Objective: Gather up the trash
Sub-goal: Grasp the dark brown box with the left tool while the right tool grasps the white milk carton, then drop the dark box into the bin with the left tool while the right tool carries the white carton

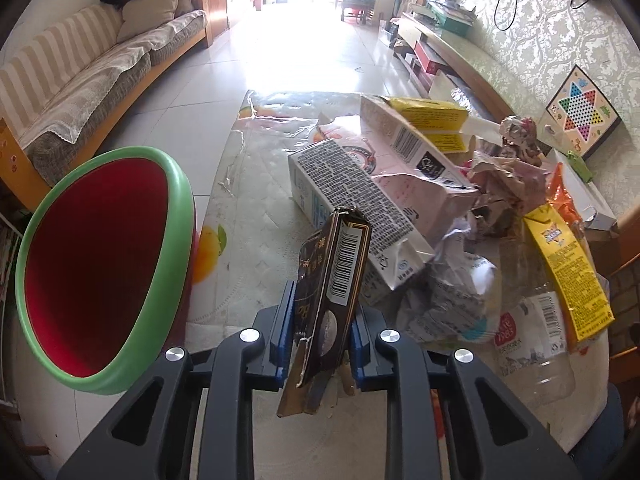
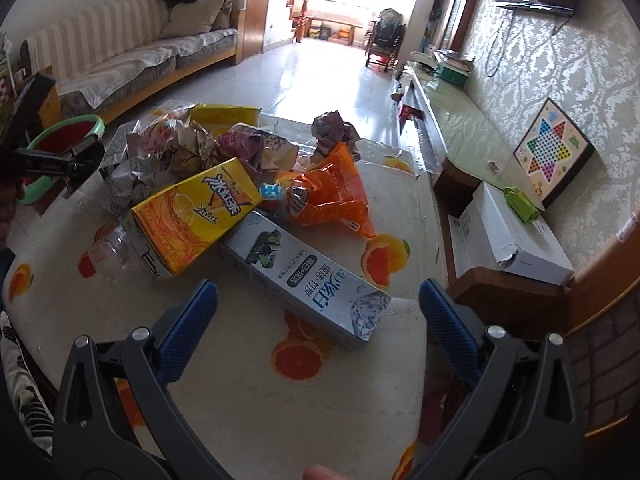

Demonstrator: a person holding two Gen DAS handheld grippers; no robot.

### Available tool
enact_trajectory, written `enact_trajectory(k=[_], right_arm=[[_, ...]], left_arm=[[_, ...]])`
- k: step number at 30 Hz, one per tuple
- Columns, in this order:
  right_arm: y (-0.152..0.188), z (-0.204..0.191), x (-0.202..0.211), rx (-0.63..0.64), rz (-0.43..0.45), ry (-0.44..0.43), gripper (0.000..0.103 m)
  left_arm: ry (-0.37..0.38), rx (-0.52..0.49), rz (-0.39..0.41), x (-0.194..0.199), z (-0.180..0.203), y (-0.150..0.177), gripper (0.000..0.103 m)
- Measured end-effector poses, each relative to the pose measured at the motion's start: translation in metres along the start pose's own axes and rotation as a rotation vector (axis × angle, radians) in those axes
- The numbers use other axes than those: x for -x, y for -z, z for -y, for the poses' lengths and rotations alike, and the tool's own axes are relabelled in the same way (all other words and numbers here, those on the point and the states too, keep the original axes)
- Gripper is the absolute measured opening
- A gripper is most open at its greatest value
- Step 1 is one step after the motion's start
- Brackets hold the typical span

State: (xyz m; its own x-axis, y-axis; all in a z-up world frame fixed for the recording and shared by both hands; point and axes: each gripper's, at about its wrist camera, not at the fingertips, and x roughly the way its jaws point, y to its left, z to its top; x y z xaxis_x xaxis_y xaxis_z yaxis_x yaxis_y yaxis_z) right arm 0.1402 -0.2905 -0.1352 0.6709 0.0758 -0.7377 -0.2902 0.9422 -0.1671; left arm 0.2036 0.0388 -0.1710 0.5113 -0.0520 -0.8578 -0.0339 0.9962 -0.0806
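Note:
My left gripper [image 1: 318,336] is shut on a flattened dark brown carton [image 1: 332,292] with a barcode, held upright above the table. A red bin with a green rim [image 1: 100,264] stands just left of it, beside the table; it also shows far left in the right wrist view [image 2: 64,136]. My right gripper [image 2: 318,304] is open and empty, its jaws on either side of the near end of a grey toothpaste box [image 2: 304,280] lying on the table. The left gripper [image 2: 52,164] shows at the far left of that view.
A trash pile lies on the fruit-print tablecloth [image 2: 352,360]: a yellow tea carton [image 2: 192,220], an orange bag [image 2: 332,196], crumpled paper [image 2: 176,148], a clear bottle [image 1: 532,344] and a white carton [image 1: 352,204]. A sofa [image 1: 80,92] stands left, a low cabinet [image 2: 452,120] right.

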Motion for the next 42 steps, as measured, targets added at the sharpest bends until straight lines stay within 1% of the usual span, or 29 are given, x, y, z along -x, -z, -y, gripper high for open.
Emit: enact_trajectory(k=[1,4,8,10,12,14,15,17,21,23,25,27,30,34,37,42], right_arm=[[-0.002,0.002,-0.012,0.033,-0.017,-0.017,0.099],[-0.006,0.006,-0.045,0.128,-0.079,-0.079,0.093],[-0.01,0.004,-0.074,0.264,-0.142,-0.157,0.09],[-0.012,0.002,-0.083,0.302,-0.174,-0.196,0.09],[-0.014,0.0,-0.092,0.339,-0.206,-0.202,0.09],[-0.015,-0.001,-0.099,0.343,-0.234,-0.226,0.089],[-0.014,-0.001,-0.102,0.341,-0.246,-0.232,0.086],[-0.012,-0.001,-0.103,0.339,-0.262,-0.246,0.071],[-0.006,-0.005,-0.095,0.316,-0.27,-0.238,0.064],[-0.002,-0.006,-0.085,0.292,-0.275,-0.231,0.055],[-0.001,-0.006,-0.071,0.267,-0.265,-0.215,0.051],[0.001,-0.006,-0.053,0.23,-0.249,-0.206,0.051],[0.003,-0.007,-0.025,0.18,-0.228,-0.166,0.049],[-0.005,-0.001,0.014,0.087,-0.171,-0.128,0.049],[-0.021,0.005,0.033,0.016,-0.116,-0.127,0.049],[-0.051,-0.013,0.059,-0.02,0.0,-0.144,0.049]], left_arm=[[0.013,0.001,0.011,0.008,0.002,0.003,0.02],[0.04,-0.003,0.044,0.029,0.007,0.012,0.02],[0.083,0.023,0.072,0.05,0.003,0.02,0.02],[0.101,0.045,0.08,0.057,0.002,0.026,0.02],[0.098,0.043,0.088,0.062,0.0,0.03,0.02],[0.111,0.055,0.086,0.064,-0.003,0.033,0.02],[0.11,0.055,0.087,0.065,-0.003,0.034,0.02],[0.117,0.058,0.089,0.067,-0.007,0.035,0.02],[0.126,0.062,0.096,0.069,-0.009,0.04,0.02],[0.131,0.064,0.1,0.07,-0.01,0.041,0.02],[0.138,0.068,0.106,0.072,-0.012,0.042,0.02],[0.145,0.074,0.11,0.074,-0.014,0.045,0.02],[0.147,0.077,0.121,0.08,-0.017,0.047,0.02],[0.142,0.077,0.145,0.09,-0.021,0.049,0.02],[0.135,0.083,0.169,0.099,-0.026,0.048,0.02],[0.114,0.106,0.219,0.116,-0.046,0.036,0.02]])
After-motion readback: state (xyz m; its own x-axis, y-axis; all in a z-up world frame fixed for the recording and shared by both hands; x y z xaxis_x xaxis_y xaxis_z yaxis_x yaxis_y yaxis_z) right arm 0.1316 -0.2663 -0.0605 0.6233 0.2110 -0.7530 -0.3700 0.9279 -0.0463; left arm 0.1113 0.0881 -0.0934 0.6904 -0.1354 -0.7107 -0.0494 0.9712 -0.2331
